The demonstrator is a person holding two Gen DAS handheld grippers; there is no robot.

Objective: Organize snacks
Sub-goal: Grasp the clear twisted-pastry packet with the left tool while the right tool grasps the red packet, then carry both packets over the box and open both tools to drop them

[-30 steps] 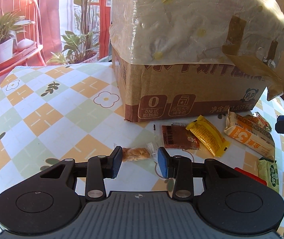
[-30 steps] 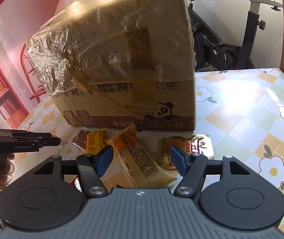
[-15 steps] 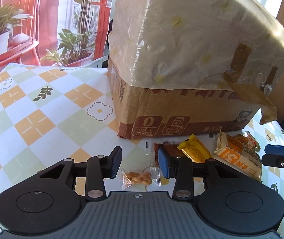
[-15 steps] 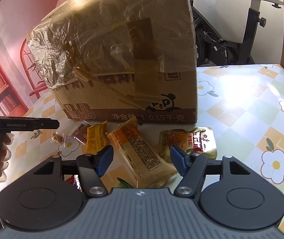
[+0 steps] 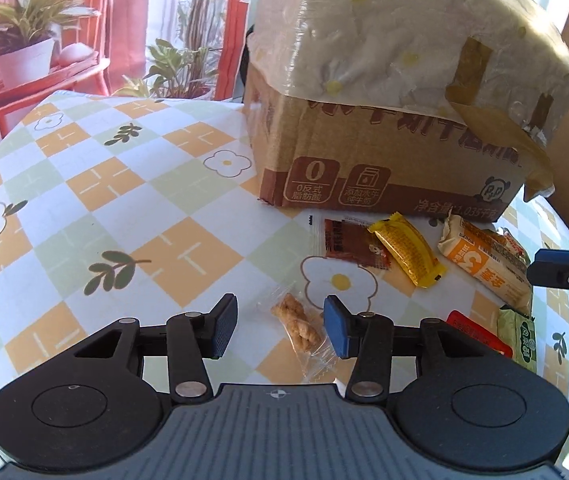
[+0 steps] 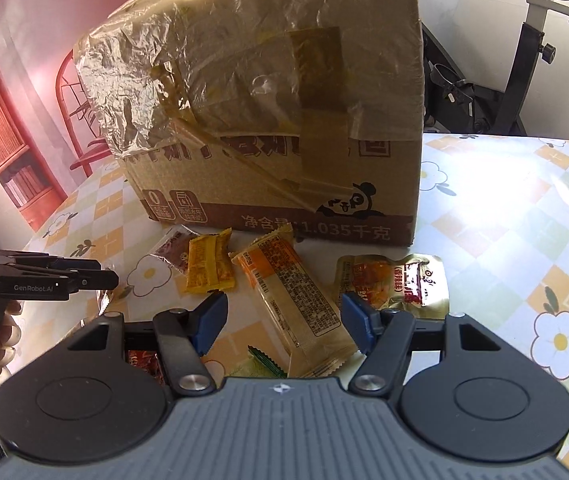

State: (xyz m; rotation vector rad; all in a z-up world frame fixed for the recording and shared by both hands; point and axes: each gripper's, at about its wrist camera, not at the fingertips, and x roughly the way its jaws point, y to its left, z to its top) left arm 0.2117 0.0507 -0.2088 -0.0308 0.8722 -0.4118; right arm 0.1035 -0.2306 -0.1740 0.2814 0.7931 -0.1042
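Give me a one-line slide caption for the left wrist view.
Left gripper, jaws just opening, straddles a clear-wrapped twisted snack on the checkered tablecloth, cardboard box behind.

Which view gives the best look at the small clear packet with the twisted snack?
The left wrist view. There the clear twist packet lies in full sight on the tablecloth between the open jaws of the left hand-held gripper. In the right wrist view only a sliver of wrapper shows behind that gripper's tip.

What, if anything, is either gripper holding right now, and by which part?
Nothing is held. The left gripper has just been opening; the clear twist-snack packet lies between its jaws, unpinched. The right gripper is open over the orange-and-cream bar, not touching it.
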